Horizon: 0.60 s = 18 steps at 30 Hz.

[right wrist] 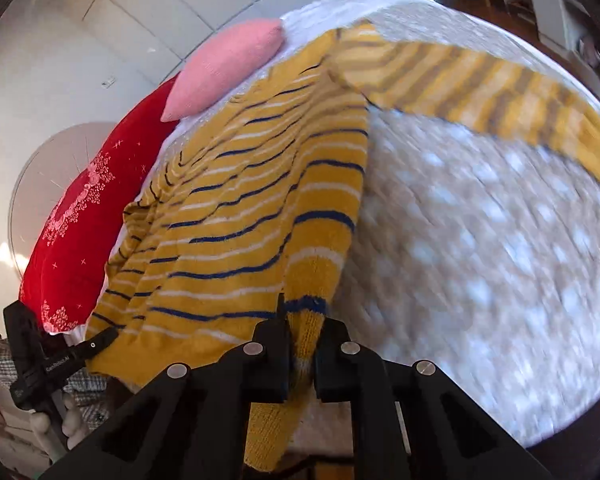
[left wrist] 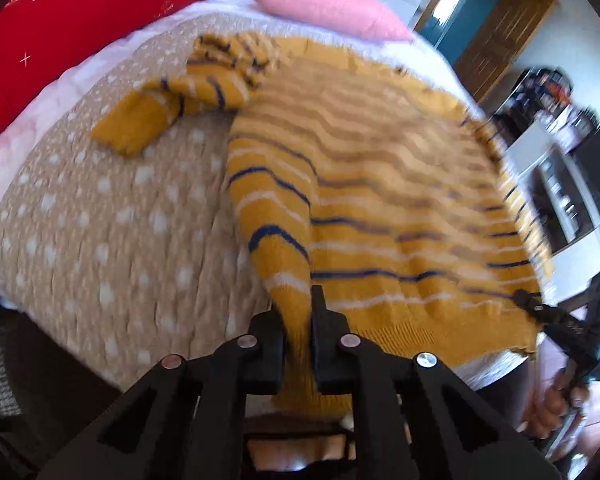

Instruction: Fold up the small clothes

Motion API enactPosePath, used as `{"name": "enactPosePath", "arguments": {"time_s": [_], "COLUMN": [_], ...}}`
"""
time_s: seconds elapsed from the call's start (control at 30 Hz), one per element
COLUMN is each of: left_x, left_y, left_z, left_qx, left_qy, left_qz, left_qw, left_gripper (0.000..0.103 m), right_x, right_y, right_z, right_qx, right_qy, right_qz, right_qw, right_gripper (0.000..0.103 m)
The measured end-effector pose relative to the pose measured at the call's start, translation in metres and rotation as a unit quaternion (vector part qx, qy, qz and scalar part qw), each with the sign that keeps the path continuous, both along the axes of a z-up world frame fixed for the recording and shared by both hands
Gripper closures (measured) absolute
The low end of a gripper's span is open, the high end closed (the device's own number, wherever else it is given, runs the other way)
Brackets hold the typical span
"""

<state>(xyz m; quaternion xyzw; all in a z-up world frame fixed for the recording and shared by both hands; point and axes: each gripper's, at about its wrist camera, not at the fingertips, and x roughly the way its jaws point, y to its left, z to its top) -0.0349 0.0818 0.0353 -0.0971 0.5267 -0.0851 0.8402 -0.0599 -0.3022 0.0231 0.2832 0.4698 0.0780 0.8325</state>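
A mustard-yellow knit sweater [left wrist: 380, 200] with blue and white stripes lies spread on the bed. My left gripper [left wrist: 298, 332] is shut on its bottom hem at one corner. One sleeve [left wrist: 172, 108] lies crumpled at the far left. In the right wrist view my right gripper [right wrist: 302, 344] is shut on the sweater [right wrist: 240, 220] at the other hem corner. The other sleeve [right wrist: 480, 84] stretches out to the right. The right gripper also shows in the left wrist view [left wrist: 540, 312], and the left gripper shows in the right wrist view [right wrist: 96, 344]. Both views are motion-blurred.
The bed has a beige quilt with white dots [left wrist: 100, 220]. A red embroidered cushion [left wrist: 60, 20] and a pink pillow [left wrist: 328, 4] lie at the head of the bed. Shelves and a wooden door [left wrist: 496, 32] stand beyond the bed's right side.
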Motion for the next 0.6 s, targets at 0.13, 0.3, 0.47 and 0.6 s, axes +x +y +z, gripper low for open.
{"name": "enactPosePath", "arguments": {"time_s": [0.13,0.3,0.47,0.6], "left_x": [-0.008,-0.024,-0.015,-0.012], "left_y": [0.01,0.035,0.038,0.035], "left_z": [-0.002,0.031,0.045,0.044], "left_qx": [-0.03,-0.025,-0.023,-0.029], "left_qy": [0.001,-0.066,-0.088,-0.084], "left_qz": [-0.011,0.019,0.032,0.033], "left_qw": [0.9995,0.9973,0.9953,0.9955], "left_gripper": [0.085,0.058,0.055,0.055], "right_x": [-0.022,-0.038,-0.034,-0.018], "right_y": [-0.017,-0.086,-0.139,-0.171], "right_z": [-0.012,-0.012,-0.033,-0.034], "right_qx": [0.008,0.037,0.11,0.108], "right_qy": [0.004,-0.02,-0.029,-0.035], "right_qz": [-0.016,-0.159,-0.255,-0.309], "right_qw": [1.0,0.986,0.96,0.944], "right_gripper": [0.085,0.057,0.058,0.058]}}
